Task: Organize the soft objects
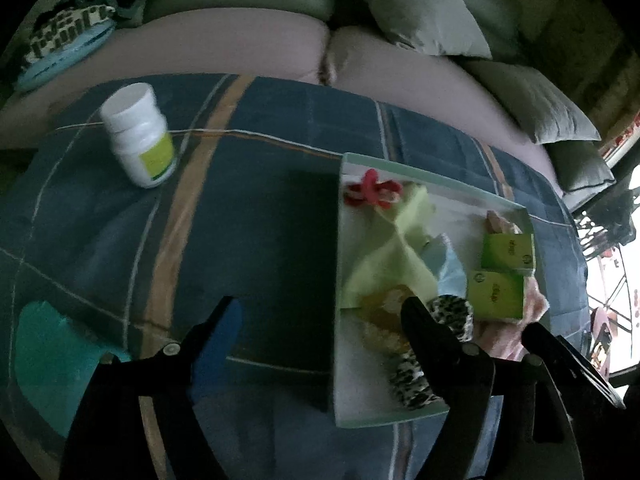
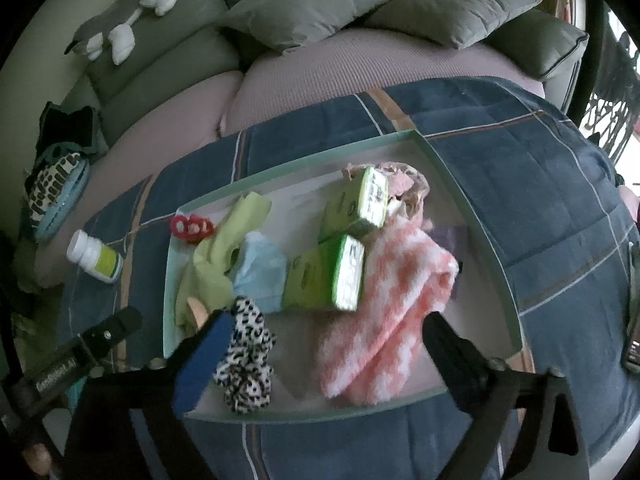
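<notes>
A shallow pale green tray lies on a blue plaid blanket and shows in the left wrist view too. In it lie a pink and white fuzzy sock, a leopard-print scrunchie, a yellow-green cloth, a light blue cloth, two green boxes and a red ring toy. My right gripper is open and empty, low over the tray's near end, with the scrunchie and sock between its fingers. My left gripper is open and empty, straddling the tray's left wall; the scrunchie lies by its right finger.
A white pill bottle stands on the blanket left of the tray. A teal cloth lies at the near left. Sofa cushions and a grey and white plush toy are behind. A phone lies at the right edge.
</notes>
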Action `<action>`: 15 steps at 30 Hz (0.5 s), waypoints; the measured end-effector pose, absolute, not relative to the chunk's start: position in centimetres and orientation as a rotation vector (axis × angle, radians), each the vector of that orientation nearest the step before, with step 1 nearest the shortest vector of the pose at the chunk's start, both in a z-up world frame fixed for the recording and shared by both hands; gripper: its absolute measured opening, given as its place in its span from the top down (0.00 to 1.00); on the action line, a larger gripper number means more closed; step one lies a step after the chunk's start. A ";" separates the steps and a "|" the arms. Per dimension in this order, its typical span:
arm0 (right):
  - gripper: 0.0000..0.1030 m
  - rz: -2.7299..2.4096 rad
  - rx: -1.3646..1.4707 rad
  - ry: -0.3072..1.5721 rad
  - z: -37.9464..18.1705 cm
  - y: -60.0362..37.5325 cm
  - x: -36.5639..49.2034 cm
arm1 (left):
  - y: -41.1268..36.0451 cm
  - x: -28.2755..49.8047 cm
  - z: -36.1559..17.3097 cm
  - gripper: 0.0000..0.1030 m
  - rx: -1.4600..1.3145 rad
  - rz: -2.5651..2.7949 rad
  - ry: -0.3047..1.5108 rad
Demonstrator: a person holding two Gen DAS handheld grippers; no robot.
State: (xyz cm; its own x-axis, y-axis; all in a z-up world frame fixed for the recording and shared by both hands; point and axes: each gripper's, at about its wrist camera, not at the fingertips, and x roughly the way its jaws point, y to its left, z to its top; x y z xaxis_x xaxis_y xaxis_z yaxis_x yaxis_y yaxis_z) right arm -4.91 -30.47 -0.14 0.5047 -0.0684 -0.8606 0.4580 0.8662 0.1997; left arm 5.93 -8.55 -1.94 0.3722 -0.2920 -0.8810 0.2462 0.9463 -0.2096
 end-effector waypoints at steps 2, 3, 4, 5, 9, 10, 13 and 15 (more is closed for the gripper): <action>0.04 -0.323 0.425 1.001 -0.2 -30.0 -5.4 | -8.0 5.5 -2.0 0.19 -0.040 -0.326 1.130; 0.01 -0.321 0.420 1.001 -0.2 -29.8 -5.6 | -7.9 5.4 -2.0 0.18 -0.039 -0.320 1.127; 0.00 -0.321 0.415 1.001 -0.3 -29.6 -5.9 | -7.7 5.2 -2.0 0.14 -0.040 -0.312 1.125; 0.00 -0.323 0.409 1.003 -0.4 -29.4 -6.1 | -7.4 5.0 -2.0 0.12 -0.045 -0.308 1.122; 0.00 -0.340 0.393 1.009 -0.7 -29.1 -7.0 | -6.9 4.1 -1.9 0.12 -0.052 -0.311 1.112; 0.00 -0.342 0.393 1.009 -0.8 -29.0 -7.2 | -6.9 3.8 -1.9 0.12 -0.048 -0.312 1.112; 0.00 -0.350 0.393 1.014 -1.2 -28.8 -7.9 | -6.6 3.0 -2.4 0.12 -0.039 -0.315 1.120; 0.00 -0.351 0.386 1.022 -1.5 -28.6 -8.3 | -6.4 2.5 -2.9 0.12 -0.030 -0.311 1.128</action>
